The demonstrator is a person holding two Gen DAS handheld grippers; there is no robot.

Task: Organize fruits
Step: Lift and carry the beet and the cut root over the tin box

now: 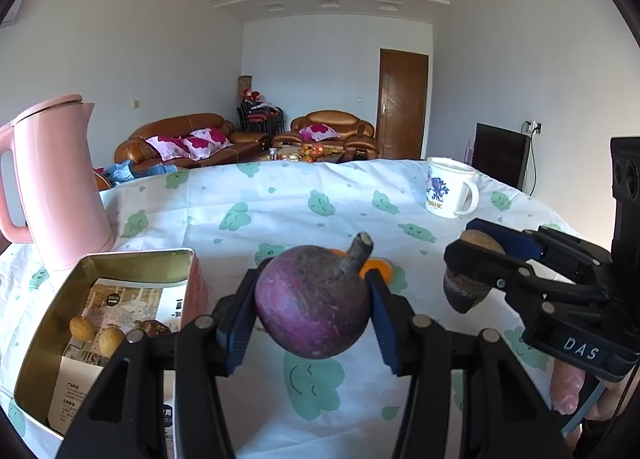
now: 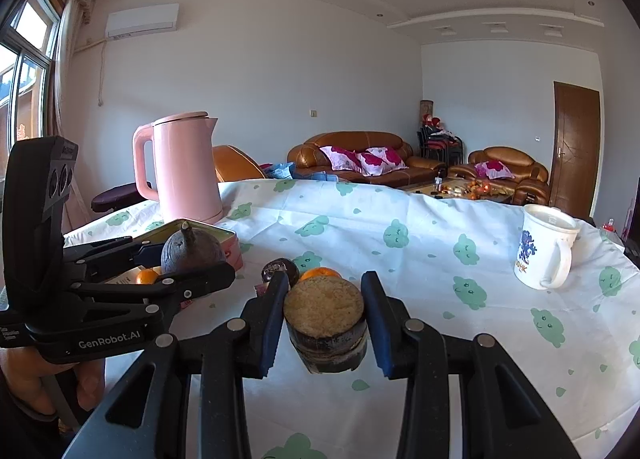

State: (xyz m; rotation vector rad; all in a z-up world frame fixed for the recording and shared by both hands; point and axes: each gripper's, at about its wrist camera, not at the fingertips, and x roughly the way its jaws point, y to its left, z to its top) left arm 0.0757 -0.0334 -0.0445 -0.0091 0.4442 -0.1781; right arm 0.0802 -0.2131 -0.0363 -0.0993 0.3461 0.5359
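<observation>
Left gripper [image 1: 312, 299]: it is pinching a purple fruit [image 1: 314, 301] between its blue pads, holding it off the cloth with the stalk pointing up and away.
Purple fruit: it is hanging just right of the tin [image 1: 52, 323], nearer the camera than the tin's far wall.
Right gripper [image 2: 324, 323]: its jaws are pressing in on a brown fruit [image 2: 325, 313], a squat dark piece with a rough tan cut top, which is also sitting clear of the cloth.
Brown fruit: it is riding well right of the tin, with the purple fruit between the two.
Tin: it is lying open on the cloth [image 1: 280, 211], with a printed leaflet [image 1: 120, 311] on its floor.
Inside the tin: two small tan round fruits [image 1: 83, 328] are sitting side by side on the leaflet, with a darker piece just right of them that is too hidden to name.
Orange [image 2: 320, 273]: it is resting on the cloth right of the tin, peeping out behind the brown fruit.
Dark round fruit [image 2: 280, 269]: it is lying just beside that orange, on the tin's side of it.
Second orange [image 2: 146, 277]: it is showing behind the left gripper, close to the tin; whether it is in or out, I cannot tell.
Kettle [image 1: 56, 179]: the pink one is standing upright just behind the tin.
Mug [image 1: 450, 187]: it is standing far right of the tin, towards the far edge of the cloth.
</observation>
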